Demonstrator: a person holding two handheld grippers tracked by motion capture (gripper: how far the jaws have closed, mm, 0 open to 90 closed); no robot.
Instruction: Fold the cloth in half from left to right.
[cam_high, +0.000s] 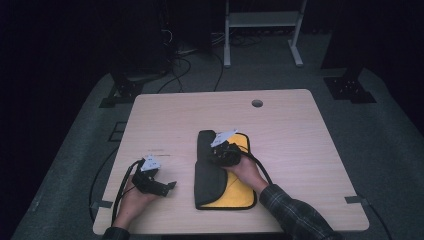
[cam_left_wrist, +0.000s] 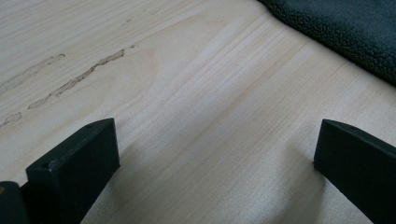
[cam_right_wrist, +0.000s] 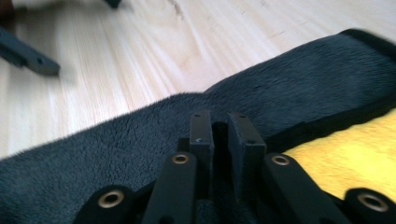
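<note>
A cloth lies on the wooden table (cam_high: 290, 135), its dark grey side (cam_high: 207, 176) folded over its yellow side (cam_high: 235, 192). My right gripper (cam_high: 214, 154) rests on the dark flap. In the right gripper view its jaws (cam_right_wrist: 220, 126) stand almost together over the dark pile (cam_right_wrist: 303, 88), with the yellow layer (cam_right_wrist: 345, 154) at the right. My left gripper (cam_high: 169, 186) lies on the bare table left of the cloth, apart from it. In the left gripper view it (cam_left_wrist: 215, 154) is wide open with nothing between its fingers, and the cloth's dark edge (cam_left_wrist: 355, 32) is at the top right.
A round cable hole (cam_high: 257, 103) sits near the table's far edge. Faint scuff marks (cam_left_wrist: 74, 81) streak the wood ahead of my left gripper. Beyond the table are a white frame (cam_high: 262, 22) and cables on the floor.
</note>
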